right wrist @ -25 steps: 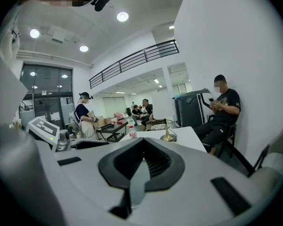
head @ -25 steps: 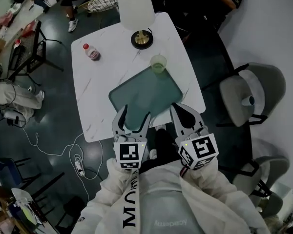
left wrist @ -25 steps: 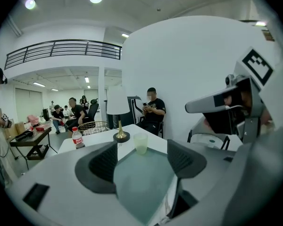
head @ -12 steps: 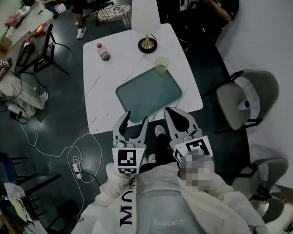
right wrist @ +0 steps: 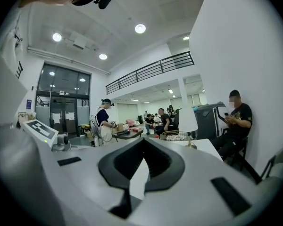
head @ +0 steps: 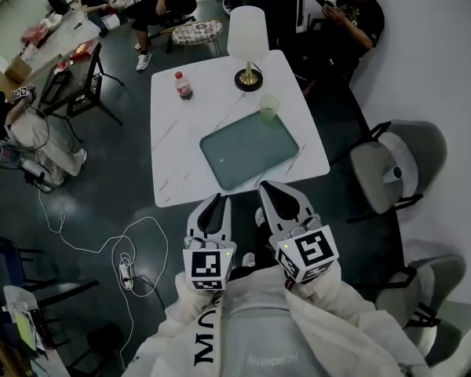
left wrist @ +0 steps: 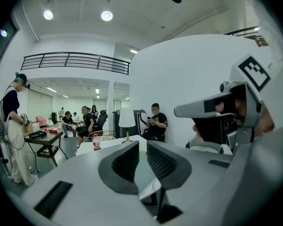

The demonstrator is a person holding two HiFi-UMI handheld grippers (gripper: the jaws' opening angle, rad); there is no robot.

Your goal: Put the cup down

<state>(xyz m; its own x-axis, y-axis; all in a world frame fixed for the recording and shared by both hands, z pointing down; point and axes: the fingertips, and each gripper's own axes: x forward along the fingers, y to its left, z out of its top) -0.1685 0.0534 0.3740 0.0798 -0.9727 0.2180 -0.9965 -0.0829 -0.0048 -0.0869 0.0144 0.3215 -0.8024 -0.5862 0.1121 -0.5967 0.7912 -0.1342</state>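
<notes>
The pale green translucent plastic cup [head: 269, 107] stands upright on the white marble-patterned square table [head: 180, 159], at the far right corner of the dark green rectangular tray [head: 247, 151]. Clear of the table's near edge, the left gripper [head: 214, 203] is empty, its jaws having just been closing to a narrow slit. Beside it, the right gripper [head: 272, 192] is clenched on nothing.

Dim head view, bright ceiling spots [left wrist: 106, 16] (mild glare), fisheye-warped, black-vignetted gripper views.
</notes>
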